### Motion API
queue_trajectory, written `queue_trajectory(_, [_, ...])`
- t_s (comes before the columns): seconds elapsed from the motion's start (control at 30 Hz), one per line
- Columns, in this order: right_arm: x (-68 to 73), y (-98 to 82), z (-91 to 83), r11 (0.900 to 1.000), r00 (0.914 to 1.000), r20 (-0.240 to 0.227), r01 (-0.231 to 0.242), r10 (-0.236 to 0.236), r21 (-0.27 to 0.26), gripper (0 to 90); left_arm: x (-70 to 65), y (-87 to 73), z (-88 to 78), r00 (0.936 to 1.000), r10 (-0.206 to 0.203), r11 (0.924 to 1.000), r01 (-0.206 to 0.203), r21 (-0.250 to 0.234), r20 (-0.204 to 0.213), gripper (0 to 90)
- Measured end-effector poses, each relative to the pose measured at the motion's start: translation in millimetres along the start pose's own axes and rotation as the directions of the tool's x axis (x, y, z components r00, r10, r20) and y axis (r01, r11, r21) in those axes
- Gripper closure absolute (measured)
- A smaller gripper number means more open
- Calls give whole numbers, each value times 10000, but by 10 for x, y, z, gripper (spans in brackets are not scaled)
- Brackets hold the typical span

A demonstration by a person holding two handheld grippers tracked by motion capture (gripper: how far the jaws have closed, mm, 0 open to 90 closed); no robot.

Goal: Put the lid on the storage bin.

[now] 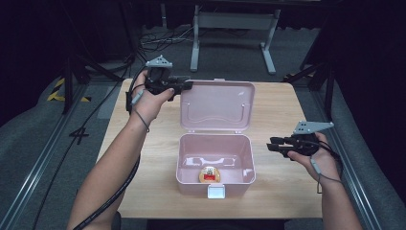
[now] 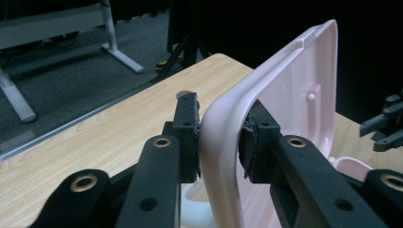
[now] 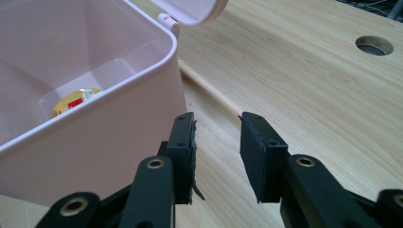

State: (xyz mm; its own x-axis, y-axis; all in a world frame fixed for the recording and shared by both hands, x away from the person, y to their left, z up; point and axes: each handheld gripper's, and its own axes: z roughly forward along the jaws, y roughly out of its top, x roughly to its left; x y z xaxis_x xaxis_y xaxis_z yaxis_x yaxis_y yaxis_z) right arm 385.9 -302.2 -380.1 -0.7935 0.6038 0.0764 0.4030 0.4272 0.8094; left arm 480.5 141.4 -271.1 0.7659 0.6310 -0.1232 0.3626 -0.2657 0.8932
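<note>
Pink box sits on the wooden table, just beside the right gripper, whose jaws stand apart with nothing between them. Its lid is swung up and back. The left gripper has the lid's side edge squeezed between its two black pads, one pad on each face. Down inside the box, below and away from both tools, lies a small round yellow tin with a red label. I think the lid-moving step is going on. Next, the left hand should swing the lid gently and keep hold, while the right one stays clear.
</note>
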Motion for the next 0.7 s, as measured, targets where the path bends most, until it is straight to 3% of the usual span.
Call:
queue_trajectory(0.43, [68, 44, -10, 9999, 9998, -150, 149, -149, -42, 665, -216, -19, -213, 9984, 459, 9989, -456, -96, 332, 654])
queue_trajectory(0.7, [160, 94, -17, 9981, 9984, -370, 400, -418, -479, 658, -266, -100, -292, 9974, 297, 9989, -271, -395, 664, 631])
